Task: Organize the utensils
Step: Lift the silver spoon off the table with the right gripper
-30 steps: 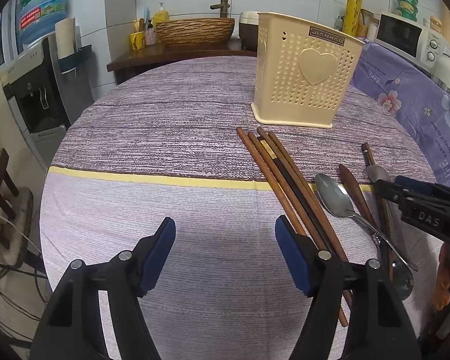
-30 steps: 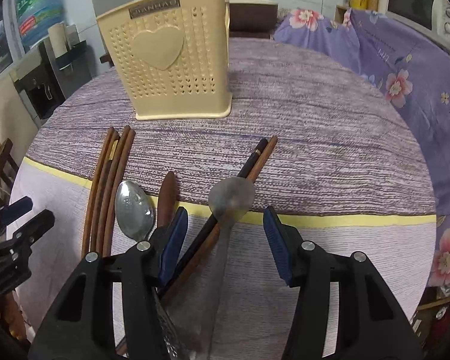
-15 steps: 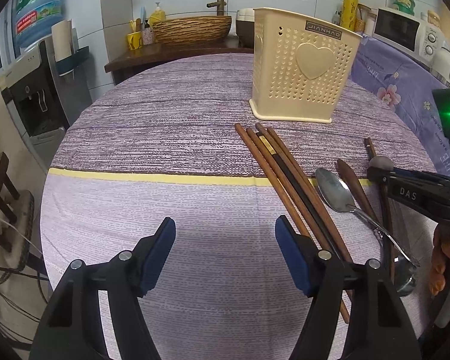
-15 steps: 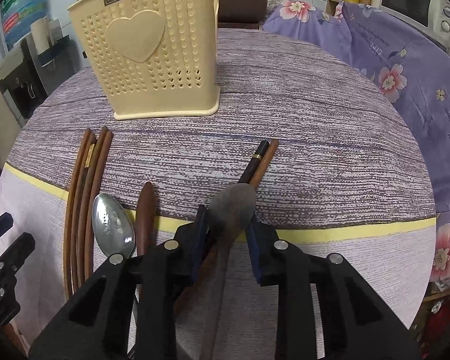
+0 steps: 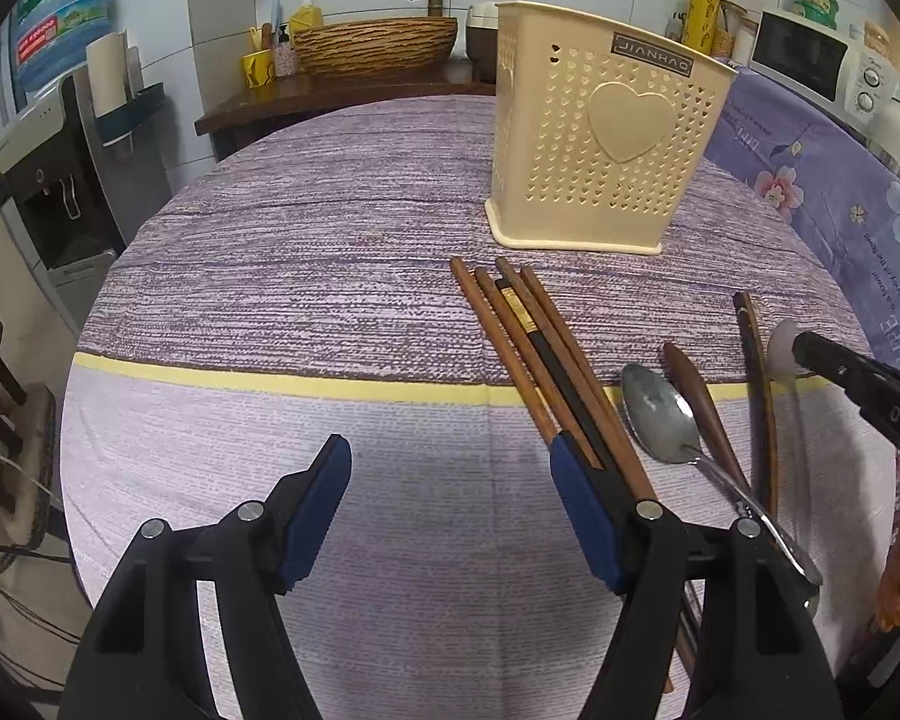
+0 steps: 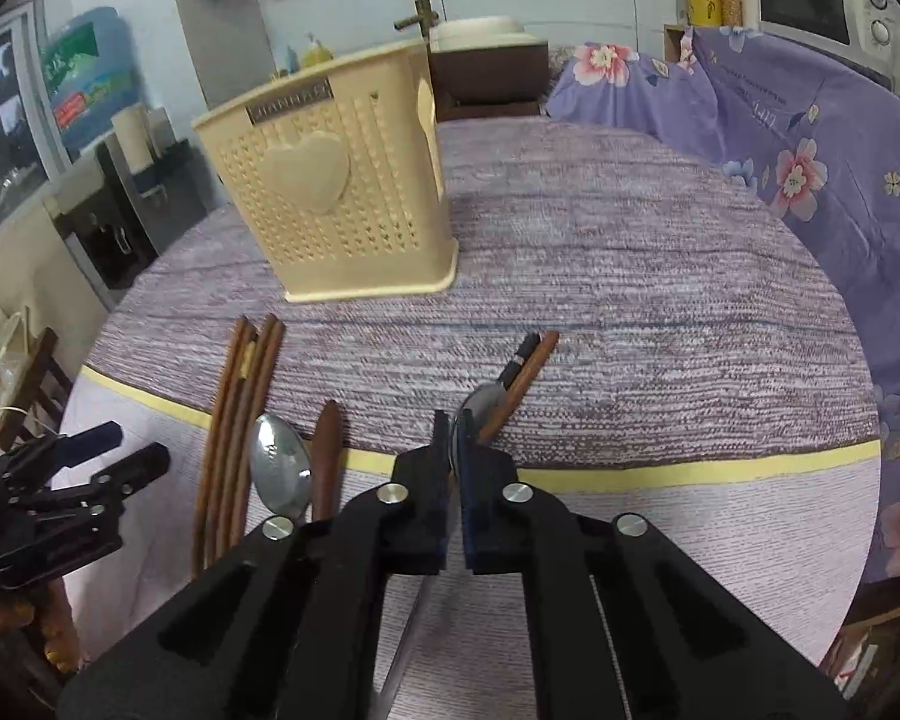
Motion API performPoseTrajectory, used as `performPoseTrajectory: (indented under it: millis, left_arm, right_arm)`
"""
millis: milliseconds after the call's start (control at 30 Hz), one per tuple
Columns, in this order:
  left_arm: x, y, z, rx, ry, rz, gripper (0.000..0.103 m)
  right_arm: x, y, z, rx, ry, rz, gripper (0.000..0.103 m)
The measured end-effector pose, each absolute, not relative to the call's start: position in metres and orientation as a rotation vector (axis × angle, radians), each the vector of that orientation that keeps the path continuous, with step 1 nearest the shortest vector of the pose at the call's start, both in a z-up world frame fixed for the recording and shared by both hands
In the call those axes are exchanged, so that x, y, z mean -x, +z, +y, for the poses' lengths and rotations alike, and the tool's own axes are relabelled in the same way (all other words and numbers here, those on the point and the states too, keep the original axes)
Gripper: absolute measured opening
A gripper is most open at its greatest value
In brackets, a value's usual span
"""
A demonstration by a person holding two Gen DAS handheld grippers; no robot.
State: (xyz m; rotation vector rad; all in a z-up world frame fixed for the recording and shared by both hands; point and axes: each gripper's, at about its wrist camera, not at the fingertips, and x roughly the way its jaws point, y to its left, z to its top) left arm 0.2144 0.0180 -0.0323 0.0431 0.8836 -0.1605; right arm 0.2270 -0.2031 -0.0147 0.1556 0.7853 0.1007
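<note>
A cream perforated utensil holder [image 5: 600, 150] with a heart stands upright at the table's far side; it also shows in the right wrist view [image 6: 342, 198]. Several brown chopsticks [image 5: 540, 348] lie in a bundle in front of it. A metal spoon [image 5: 660, 414] and a wooden spoon [image 5: 693, 396] lie to their right. My right gripper [image 6: 455, 438] is shut on a second metal spoon [image 6: 486, 399], whose bowl sticks out past the fingertips, just above two more chopsticks [image 6: 525, 366]. My left gripper [image 5: 450, 480] is open and empty, low over the cloth.
The round table [image 5: 330, 240] has a purple striped cloth with a yellow band. A flowered purple cover [image 6: 780, 138] lies at the right. A counter with a wicker bowl [image 5: 378, 48] stands behind, and a water dispenser [image 5: 42, 180] at the left.
My right gripper has closed on the metal spoon and lifted it, tilting left. My left gripper has stayed open and almost still.
</note>
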Motion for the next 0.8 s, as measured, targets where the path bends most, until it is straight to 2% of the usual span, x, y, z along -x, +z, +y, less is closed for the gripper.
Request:
performPoseTrajectory:
  millis: [367, 400, 467, 500, 800]
  left_arm:
    - [-0.214, -0.035, 0.018, -0.047, -0.156, 0.894, 0.068]
    - [-0.213, -0.035, 0.019, -0.047, -0.154, 0.892, 0.068]
    - [-0.213, -0.035, 0.02, -0.047, -0.152, 0.89, 0.068]
    - [-0.213, -0.035, 0.021, -0.045, -0.151, 0.89, 0.068]
    - [-0.209, -0.037, 0.026, -0.03, -0.16, 0.895, 0.069]
  right_arm:
    - [-0.221, -0.007, -0.222, -0.212, 0.103, 0.759, 0.003]
    - [-0.222, -0.008, -0.224, -0.201, 0.077, 0.77, 0.009]
    - [-0.221, -0.009, -0.227, -0.207, 0.043, 0.77, 0.046]
    - [-0.218, -0.009, -0.229, -0.223, 0.038, 0.763, 0.067]
    - [-0.21, -0.037, -0.207, -0.131, -0.002, 0.897, 0.046]
